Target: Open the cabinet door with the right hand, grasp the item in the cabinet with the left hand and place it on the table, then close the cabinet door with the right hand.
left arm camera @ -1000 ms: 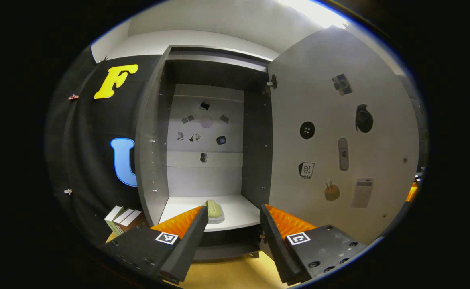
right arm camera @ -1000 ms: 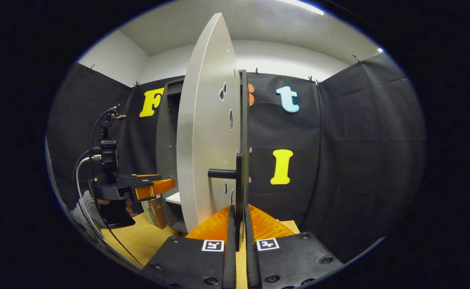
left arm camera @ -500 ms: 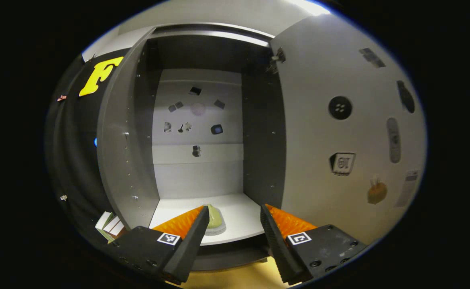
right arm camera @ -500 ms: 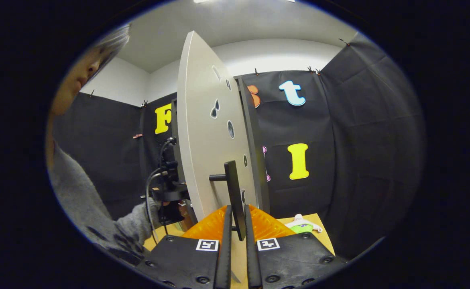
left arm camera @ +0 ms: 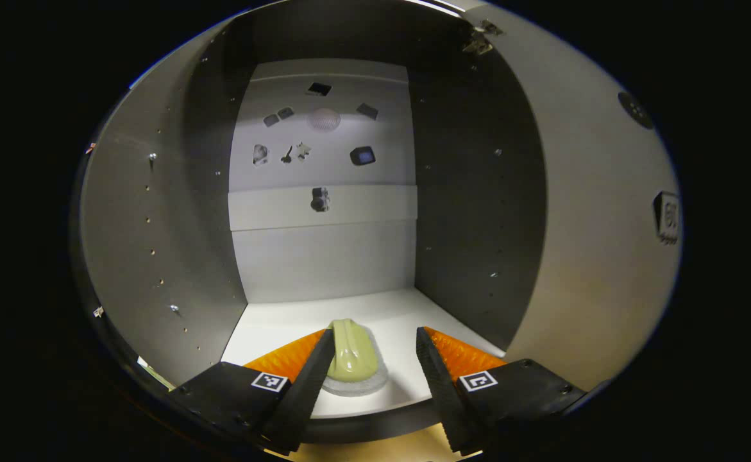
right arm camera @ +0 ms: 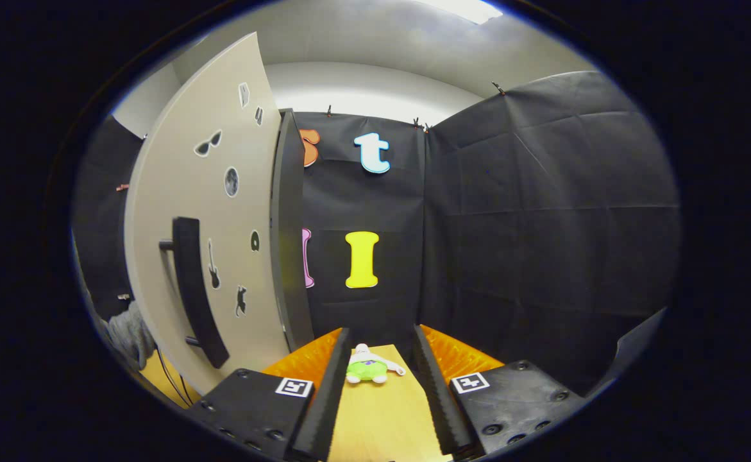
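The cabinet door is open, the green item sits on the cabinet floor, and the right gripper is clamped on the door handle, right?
Not quite. In the right gripper view the right gripper is open and off the door handle. The cabinet door is open, and the green item sits on the cabinet floor.

The left gripper view looked straight into the open cabinet [left arm camera: 324,256] from close up, just above its shelf [left arm camera: 407,321], with the left claw [left arm camera: 375,359] spread at the bottom edge. The right gripper view sat outside, low over the tabletop [right arm camera: 381,417], facing the booth's corner past the right claw [right arm camera: 381,366]. Both views shared the open cabinet door [right arm camera: 221,256]: its inner face at the right of the left gripper view, its outer face at the left of the right one.
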`<state>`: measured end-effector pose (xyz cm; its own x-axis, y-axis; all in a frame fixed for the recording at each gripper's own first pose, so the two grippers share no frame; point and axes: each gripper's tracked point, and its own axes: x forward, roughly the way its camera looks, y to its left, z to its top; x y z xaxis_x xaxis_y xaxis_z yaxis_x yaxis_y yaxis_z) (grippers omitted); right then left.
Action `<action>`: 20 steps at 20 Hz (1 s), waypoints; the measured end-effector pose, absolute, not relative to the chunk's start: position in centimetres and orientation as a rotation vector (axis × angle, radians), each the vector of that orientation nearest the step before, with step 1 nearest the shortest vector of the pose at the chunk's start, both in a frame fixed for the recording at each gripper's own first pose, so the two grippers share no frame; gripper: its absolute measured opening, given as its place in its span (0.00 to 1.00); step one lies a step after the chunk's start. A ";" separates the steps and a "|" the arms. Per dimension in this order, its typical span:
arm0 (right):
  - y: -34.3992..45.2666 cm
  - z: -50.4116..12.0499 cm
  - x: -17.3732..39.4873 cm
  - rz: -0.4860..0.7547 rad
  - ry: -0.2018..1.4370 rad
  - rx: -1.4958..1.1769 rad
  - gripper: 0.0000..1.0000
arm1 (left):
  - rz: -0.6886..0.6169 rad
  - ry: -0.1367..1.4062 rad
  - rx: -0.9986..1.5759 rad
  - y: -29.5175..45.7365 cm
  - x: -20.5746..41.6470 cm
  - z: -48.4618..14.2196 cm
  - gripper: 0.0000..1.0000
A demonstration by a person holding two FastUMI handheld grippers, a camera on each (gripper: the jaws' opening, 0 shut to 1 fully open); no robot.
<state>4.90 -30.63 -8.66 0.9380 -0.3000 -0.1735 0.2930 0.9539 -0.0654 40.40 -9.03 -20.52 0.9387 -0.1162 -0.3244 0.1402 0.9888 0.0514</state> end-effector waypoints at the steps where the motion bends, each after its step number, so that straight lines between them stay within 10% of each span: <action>1: -31.2 -9.1 5.3 -0.321 0.191 -0.073 0.70 | -0.120 0.326 0.066 -8.8 41.0 -20.9 0.82; 6: -32.8 -11.8 7.3 -0.350 0.249 -0.152 0.96 | -0.089 0.354 0.077 -8.1 43.3 -23.0 0.81; 11: -32.7 -12.5 8.9 -0.343 0.247 -0.179 0.98 | -0.027 0.396 0.008 -7.0 44.3 -25.2 0.77; 20: -32.8 -12.9 8.9 -0.357 0.256 -0.199 0.97 | 0.037 0.373 -0.040 -5.8 45.1 -25.4 0.35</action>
<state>8.93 -32.79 -12.88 0.9056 -0.3679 -0.2111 0.3179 0.9182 -0.2364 45.09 -5.77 -25.35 0.9306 0.0290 -0.3649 -0.0438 0.9985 -0.0324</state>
